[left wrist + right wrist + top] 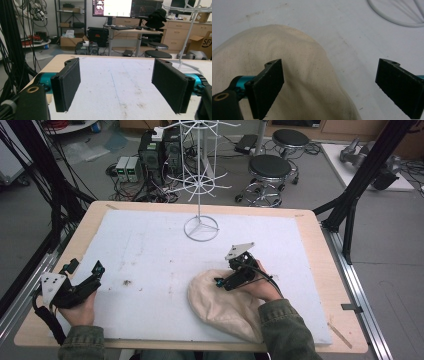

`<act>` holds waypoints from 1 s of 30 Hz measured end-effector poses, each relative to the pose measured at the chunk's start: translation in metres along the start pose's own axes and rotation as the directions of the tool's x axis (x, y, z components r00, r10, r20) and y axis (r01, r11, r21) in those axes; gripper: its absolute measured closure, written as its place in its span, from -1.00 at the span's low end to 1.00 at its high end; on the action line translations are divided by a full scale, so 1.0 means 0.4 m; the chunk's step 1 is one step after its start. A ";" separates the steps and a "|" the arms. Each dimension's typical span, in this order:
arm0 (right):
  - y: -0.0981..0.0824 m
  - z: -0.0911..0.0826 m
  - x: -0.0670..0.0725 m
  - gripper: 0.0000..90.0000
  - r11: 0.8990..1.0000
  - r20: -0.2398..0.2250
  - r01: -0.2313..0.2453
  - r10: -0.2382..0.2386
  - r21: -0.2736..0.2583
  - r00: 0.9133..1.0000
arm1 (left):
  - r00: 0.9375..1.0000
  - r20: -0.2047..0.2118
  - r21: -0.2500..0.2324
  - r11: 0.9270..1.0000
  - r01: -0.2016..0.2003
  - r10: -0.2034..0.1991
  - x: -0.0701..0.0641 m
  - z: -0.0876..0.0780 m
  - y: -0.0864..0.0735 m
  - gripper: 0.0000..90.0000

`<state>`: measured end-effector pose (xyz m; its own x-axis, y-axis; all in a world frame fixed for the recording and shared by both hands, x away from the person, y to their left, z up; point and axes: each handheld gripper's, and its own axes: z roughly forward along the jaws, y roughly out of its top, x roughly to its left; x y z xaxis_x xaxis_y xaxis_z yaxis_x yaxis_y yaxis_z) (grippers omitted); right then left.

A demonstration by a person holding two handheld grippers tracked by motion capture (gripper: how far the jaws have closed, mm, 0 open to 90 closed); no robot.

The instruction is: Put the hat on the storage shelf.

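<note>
My right tongs [329, 85] hang spread, straddling the cream hat's [287, 75] edge; the high view shows my left tongs [86, 275] spread near the counter's [320, 270] left edge.

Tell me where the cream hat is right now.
In the high view the hat lies on the white mat, near edge, right of centre, under the open right gripper and well short of the rack.

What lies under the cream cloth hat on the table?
The cream hat lies directly on the white foam sheet, which shows all around it. Whatever is beneath or inside the hat is covered. The open right gripper hovers above its edge.
</note>
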<state>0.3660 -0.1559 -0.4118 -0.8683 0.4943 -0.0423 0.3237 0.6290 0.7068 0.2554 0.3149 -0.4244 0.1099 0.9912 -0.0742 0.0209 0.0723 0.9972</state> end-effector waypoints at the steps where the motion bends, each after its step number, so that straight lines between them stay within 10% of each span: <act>1: -0.001 0.006 0.001 -0.84 1.000 -0.001 0.004 -0.004 0.012 1.000 | 1.000 0.000 0.001 1.000 0.001 -0.001 0.000 0.000 0.000 -0.48; 14: -0.027 0.037 -0.016 -0.83 0.988 -0.012 -0.041 0.043 0.150 0.999 | 1.000 0.003 0.003 1.000 0.006 -0.006 0.001 0.001 -0.001 -0.48; 30: -0.031 0.032 -0.009 -0.17 0.981 -0.073 -0.008 0.023 0.195 0.997 | 1.000 0.005 0.003 1.000 0.012 -0.012 0.001 0.000 -0.002 -0.48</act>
<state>0.3701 -0.1579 -0.4296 -0.8857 0.4636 0.0257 0.3982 0.7299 0.5556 0.2557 0.3152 -0.4253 0.1143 0.9897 -0.0859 0.0254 0.0836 0.9962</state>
